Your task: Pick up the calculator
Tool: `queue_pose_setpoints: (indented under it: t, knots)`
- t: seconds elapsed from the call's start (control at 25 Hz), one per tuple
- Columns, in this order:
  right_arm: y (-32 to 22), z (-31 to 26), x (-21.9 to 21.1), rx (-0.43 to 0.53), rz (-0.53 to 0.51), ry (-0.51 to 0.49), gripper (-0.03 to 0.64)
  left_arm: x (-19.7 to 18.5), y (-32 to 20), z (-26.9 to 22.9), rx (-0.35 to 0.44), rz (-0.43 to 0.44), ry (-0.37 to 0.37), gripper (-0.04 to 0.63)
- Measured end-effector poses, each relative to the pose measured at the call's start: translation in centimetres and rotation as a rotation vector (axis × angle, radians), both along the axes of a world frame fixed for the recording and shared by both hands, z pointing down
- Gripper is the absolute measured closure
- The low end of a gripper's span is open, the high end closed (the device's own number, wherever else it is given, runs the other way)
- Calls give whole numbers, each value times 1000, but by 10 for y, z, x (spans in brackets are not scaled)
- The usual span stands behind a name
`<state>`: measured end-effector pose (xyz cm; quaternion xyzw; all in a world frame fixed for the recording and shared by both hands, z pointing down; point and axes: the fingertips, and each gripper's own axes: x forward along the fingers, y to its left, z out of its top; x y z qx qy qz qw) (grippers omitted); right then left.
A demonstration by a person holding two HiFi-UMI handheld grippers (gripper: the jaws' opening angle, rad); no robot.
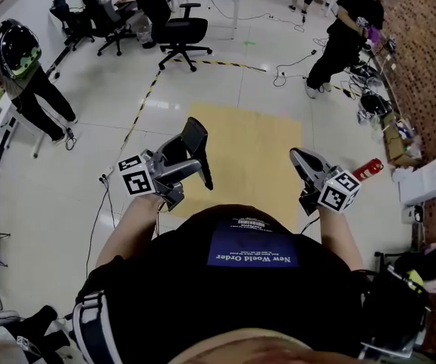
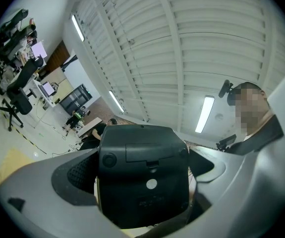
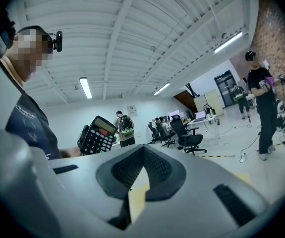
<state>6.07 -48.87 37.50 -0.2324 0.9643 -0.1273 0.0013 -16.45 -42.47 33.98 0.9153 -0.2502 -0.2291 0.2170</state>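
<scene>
The black calculator (image 1: 196, 139) is held up in the air in front of the person's chest, above the floor. My left gripper (image 1: 187, 165) is shut on it. The left gripper view shows the calculator's (image 2: 142, 175) dark back side, with its battery cover, filling the space between the jaws. From the right gripper view the calculator (image 3: 98, 135) shows its keys and display, tilted, off to the left. My right gripper (image 1: 301, 160) is raised beside it, apart from it, shut with nothing in it; its pads (image 3: 154, 170) meet.
A tan mat (image 1: 255, 146) lies on the pale floor below the grippers. A black office chair (image 1: 183, 32) and desks stand farther off. Several people stand around the room. A red object (image 1: 368, 169) and white boxes (image 1: 430, 179) lie at right; cables cross the floor.
</scene>
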Motion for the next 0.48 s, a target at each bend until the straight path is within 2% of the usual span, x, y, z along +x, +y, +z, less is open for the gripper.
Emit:
queue_pose_setpoints:
  t: [0.48]
  knots:
    - [3,-8,-6,24,-12,9,632,-4,2,-5,19,9,-2,17]
